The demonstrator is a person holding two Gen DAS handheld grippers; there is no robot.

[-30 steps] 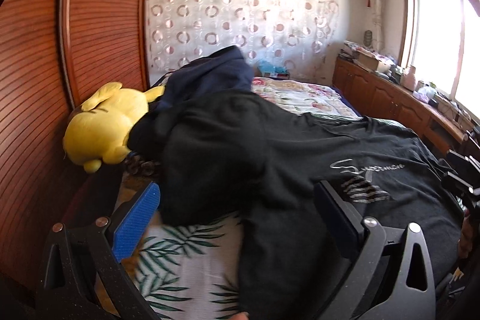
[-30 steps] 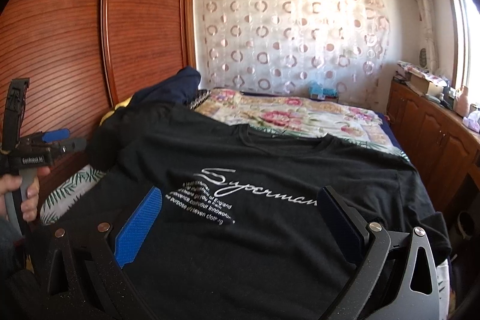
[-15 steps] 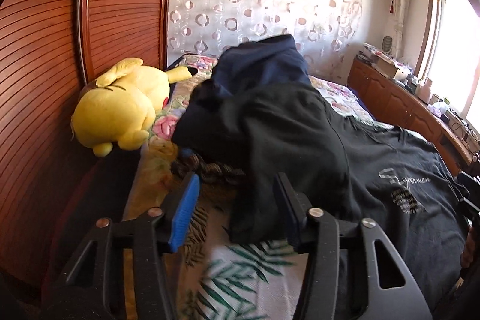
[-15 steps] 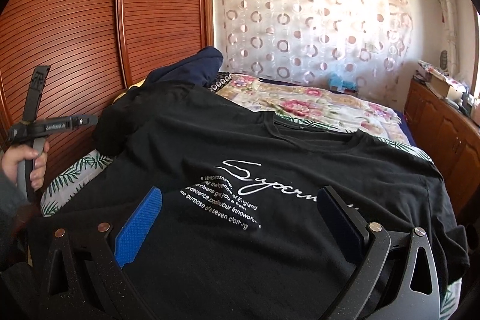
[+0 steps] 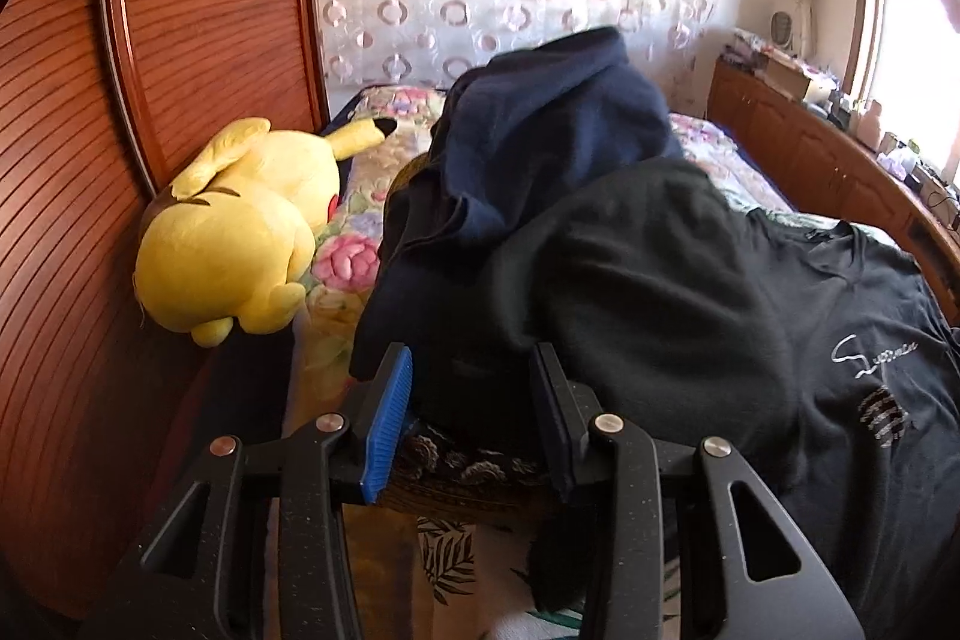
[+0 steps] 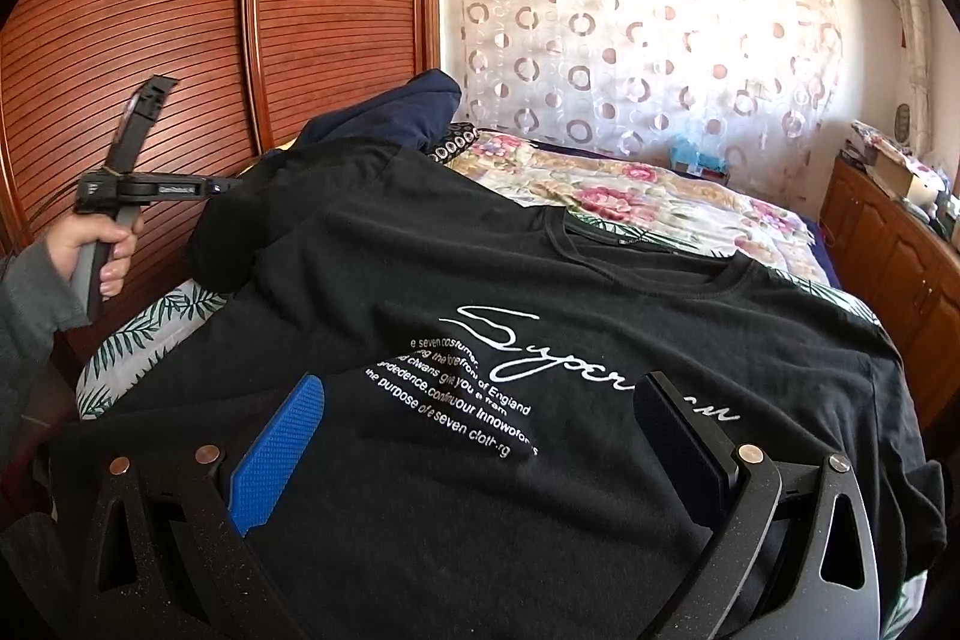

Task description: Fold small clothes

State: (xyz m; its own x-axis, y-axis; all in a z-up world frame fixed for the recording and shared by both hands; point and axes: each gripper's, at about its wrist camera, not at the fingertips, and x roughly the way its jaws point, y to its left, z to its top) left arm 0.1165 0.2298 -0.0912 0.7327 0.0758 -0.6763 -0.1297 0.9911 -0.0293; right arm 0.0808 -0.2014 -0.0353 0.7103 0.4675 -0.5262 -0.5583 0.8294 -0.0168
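left gripper [image 5: 471, 397]: part open, fingers astride black tee [image 6: 540, 340] sleeve, left of print | right gripper [image 6: 480, 436]: wide open over tee's print | plush [image 5: 234, 232]: left of tee

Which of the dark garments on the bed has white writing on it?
The black T-shirt spread flat across the bed, with white script and small print on its chest. The navy garment heaped behind it near the yellow plush toy shows no print.

Yellow plush toy [image 5: 234, 232] against wooden wardrobe [image 5: 66, 160]; patterned curtain [image 6: 636, 40] behind floral bedspread [image 6: 630, 196].
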